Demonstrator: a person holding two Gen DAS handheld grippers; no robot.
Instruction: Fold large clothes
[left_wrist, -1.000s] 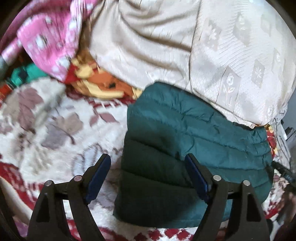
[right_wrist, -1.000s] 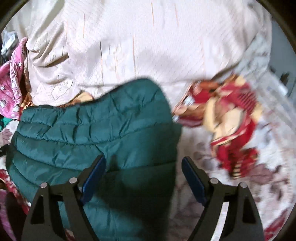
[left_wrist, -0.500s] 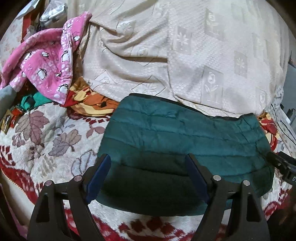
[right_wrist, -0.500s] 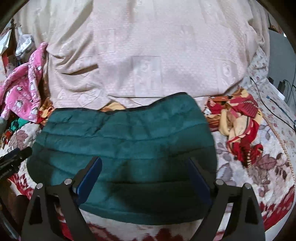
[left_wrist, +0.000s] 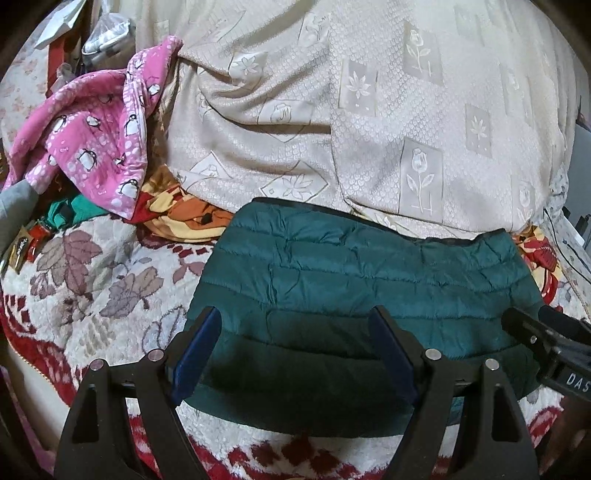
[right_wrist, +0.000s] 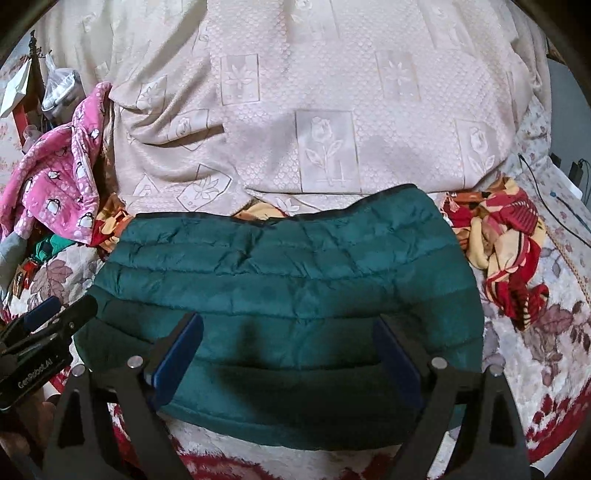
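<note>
A dark green quilted puffer jacket lies folded into a wide flat bundle on the floral blanket; it also shows in the right wrist view. My left gripper is open and empty, above the jacket's near left part. My right gripper is open and empty, above its near middle. Each gripper shows at the edge of the other's view: the right one by the jacket's right end, the left one by its left end.
A large cream embossed cover bulges behind the jacket. A pink penguin-print garment lies at the back left. Red and yellow patterned cloth lies to the right, with more of it at the left. Cables run at the far right.
Both grippers have drawn back and up from the jacket. The jacket now lies spread as one wide flat bundle, and each gripper has come into the other's view.
</note>
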